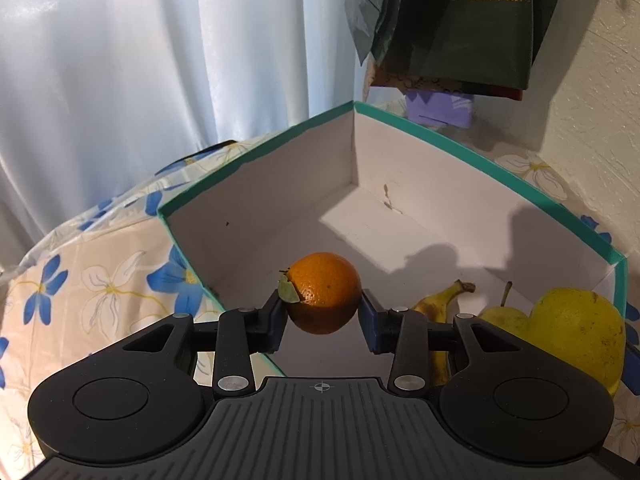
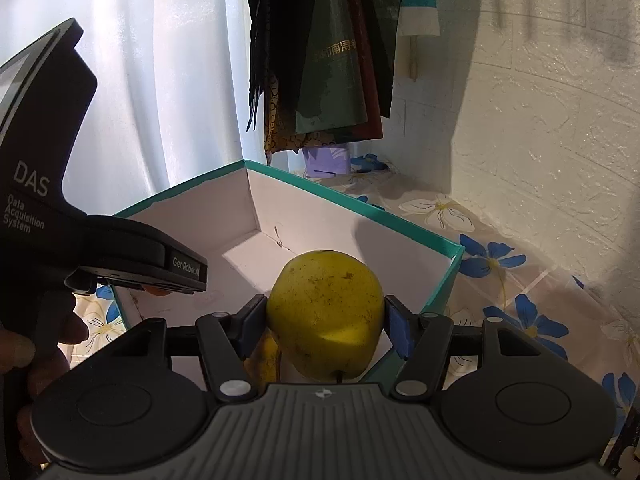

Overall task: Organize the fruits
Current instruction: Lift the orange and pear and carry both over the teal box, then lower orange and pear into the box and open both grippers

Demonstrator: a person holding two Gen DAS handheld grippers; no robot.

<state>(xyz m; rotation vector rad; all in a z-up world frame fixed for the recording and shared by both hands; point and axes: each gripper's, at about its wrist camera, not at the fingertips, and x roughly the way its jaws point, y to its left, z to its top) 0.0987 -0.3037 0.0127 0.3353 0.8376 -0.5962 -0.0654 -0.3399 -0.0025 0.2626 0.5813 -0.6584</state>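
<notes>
Gripping one orange (image 1: 324, 294) over the box (image 1: 280, 200), the left gripper (image 1: 325, 320) is pinching narrowly; the right gripper (image 2: 325, 328) is clamping one large yellow pear (image 2: 325, 320), half-wide. One banana (image 1: 438, 312) and a second pear (image 1: 504, 316) are lying partly hidden.

Each camera sits on a gripper and looks forward and down along its two fingers, very close to the white box (image 1: 280, 200). Both views share that box (image 2: 192, 216), the curtain (image 1: 140, 60) and the hanging bags (image 2: 332, 72)
</notes>
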